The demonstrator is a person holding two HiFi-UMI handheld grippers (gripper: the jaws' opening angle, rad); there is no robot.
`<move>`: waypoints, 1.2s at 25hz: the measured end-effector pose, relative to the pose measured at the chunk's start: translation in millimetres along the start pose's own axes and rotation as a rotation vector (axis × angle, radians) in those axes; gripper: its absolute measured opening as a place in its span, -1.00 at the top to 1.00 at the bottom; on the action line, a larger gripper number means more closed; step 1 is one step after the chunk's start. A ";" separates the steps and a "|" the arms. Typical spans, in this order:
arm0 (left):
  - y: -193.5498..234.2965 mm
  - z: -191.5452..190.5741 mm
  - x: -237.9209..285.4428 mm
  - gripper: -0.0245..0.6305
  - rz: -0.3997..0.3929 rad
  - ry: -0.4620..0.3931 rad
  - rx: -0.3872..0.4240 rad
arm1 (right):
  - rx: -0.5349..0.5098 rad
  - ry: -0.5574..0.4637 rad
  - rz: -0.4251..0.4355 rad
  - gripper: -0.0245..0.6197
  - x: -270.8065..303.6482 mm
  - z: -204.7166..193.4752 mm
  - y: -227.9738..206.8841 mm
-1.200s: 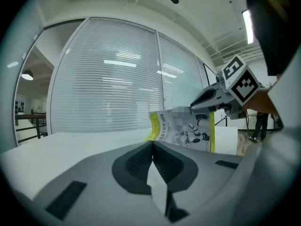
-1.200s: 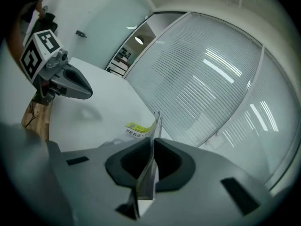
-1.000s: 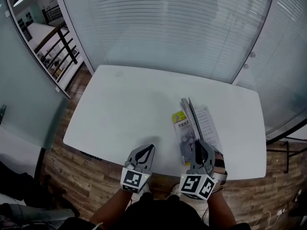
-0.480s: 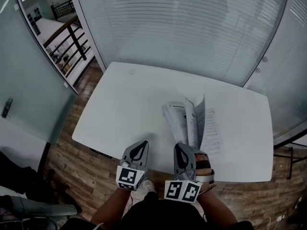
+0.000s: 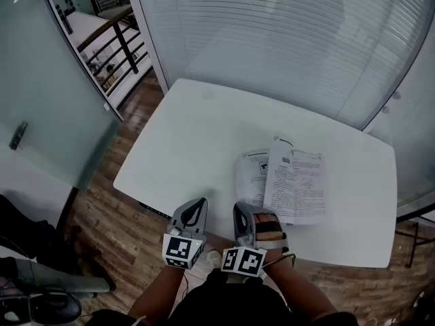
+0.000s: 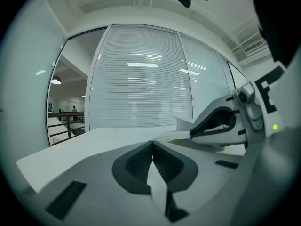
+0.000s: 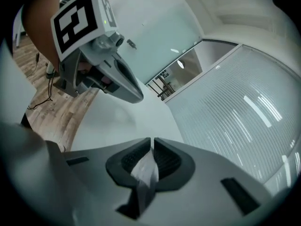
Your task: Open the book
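Observation:
The book (image 5: 293, 179) lies open on the white table (image 5: 197, 141), printed pages up, its front cover (image 5: 249, 176) turned over to the left. My right gripper (image 5: 242, 209) sits at the cover's near corner by the table's front edge. In the right gripper view its jaws (image 7: 152, 143) are shut on a thin pale sheet (image 7: 145, 167), the cover's edge. My left gripper (image 5: 197, 204) hovers just left of it at the front edge, jaws (image 6: 151, 145) shut with nothing between them. The left gripper view shows the right gripper (image 6: 225, 122) close by, with the pages (image 6: 184, 125) behind it.
A frosted window wall with blinds (image 5: 285, 39) runs behind the table. Wooden floor (image 5: 129, 216) shows to the left and in front, with a glass partition (image 5: 47, 114) at the far left. The table's left half (image 5: 183, 148) is bare white.
My right gripper swung leftwards along the table's front edge, taking the cover over. The book went from closed, through standing pages, to lying open. The left gripper shifted slightly.

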State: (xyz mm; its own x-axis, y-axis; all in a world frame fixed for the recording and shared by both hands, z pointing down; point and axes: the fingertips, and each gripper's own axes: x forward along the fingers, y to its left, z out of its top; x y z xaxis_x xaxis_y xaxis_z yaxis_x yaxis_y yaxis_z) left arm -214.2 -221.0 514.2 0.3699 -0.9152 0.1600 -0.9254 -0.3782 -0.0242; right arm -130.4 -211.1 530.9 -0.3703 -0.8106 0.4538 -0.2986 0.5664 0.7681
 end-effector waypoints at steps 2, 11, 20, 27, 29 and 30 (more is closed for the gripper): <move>5.3 -3.3 -1.5 0.88 0.009 0.014 -0.017 | -0.020 0.007 0.024 0.83 15.6 -0.4 11.2; 12.8 -8.0 -5.8 0.88 0.010 0.026 -0.003 | -0.038 0.004 0.113 0.78 38.1 1.1 48.1; 6.6 -9.0 -0.9 0.88 0.006 0.043 0.004 | 0.269 -0.217 0.183 0.36 -10.3 29.8 37.6; -14.7 4.2 6.4 0.88 -0.038 0.009 0.017 | 0.652 -0.277 0.132 0.60 -37.3 10.8 -28.8; -22.9 10.1 9.9 0.88 -0.053 -0.008 0.026 | 0.696 -0.295 0.082 0.73 -40.2 -5.8 -44.8; -27.2 13.2 11.7 0.88 -0.059 -0.016 0.027 | 0.720 -0.307 0.063 0.79 -43.2 -11.6 -53.6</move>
State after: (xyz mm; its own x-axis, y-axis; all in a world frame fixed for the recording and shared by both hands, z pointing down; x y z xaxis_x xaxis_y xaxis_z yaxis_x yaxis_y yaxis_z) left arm -183.6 -223.2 503.7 0.4251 -0.8932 0.1463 -0.8995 -0.4350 -0.0417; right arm -88.2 -208.2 475.5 -0.6003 -0.7559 0.2611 -0.7272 0.6518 0.2153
